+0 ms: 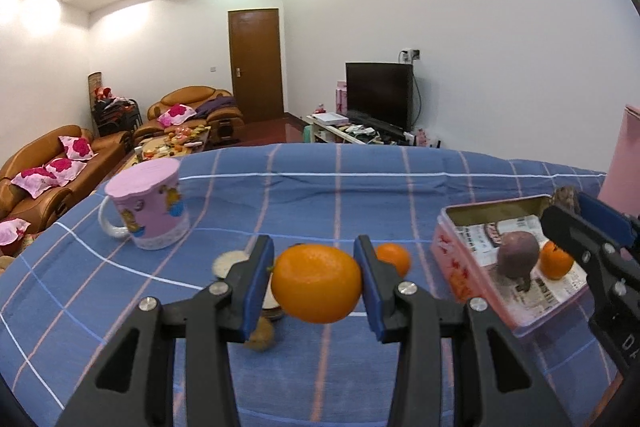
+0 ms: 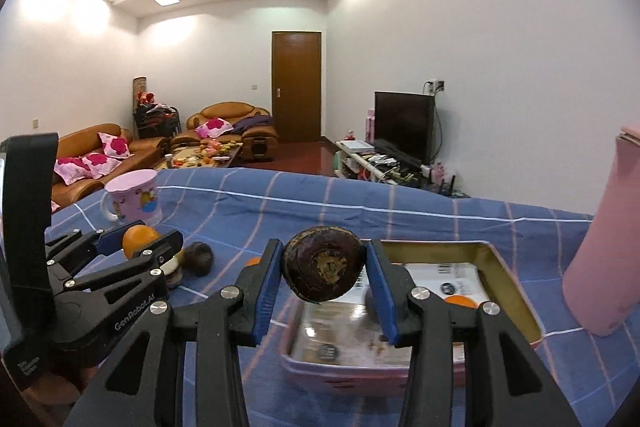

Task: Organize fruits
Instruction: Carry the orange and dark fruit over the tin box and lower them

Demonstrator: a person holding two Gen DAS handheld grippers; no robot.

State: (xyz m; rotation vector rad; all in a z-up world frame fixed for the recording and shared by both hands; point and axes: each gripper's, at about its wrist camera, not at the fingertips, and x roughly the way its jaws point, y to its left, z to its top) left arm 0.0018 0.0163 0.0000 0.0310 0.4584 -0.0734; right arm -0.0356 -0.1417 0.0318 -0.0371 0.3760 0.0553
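Gripping an orange (image 1: 317,282) sideways, left gripper (image 1: 316,281); right gripper (image 2: 325,269) clamps a dark fruit (image 2: 324,264), stem-end toward camera.

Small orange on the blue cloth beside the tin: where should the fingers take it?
Grip the small orange across its middle, from left and right, coming from the near side, slightly above. It is round, on flat cloth, apart from the tin.

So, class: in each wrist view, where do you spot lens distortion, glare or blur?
Left wrist view: the blue checked cloth bows from fisheye distortion, ceiling lights bloom on the wall, and the orange is sharp. Right wrist view: black corners vignette, and the tin looks smeared under the dark fruit.
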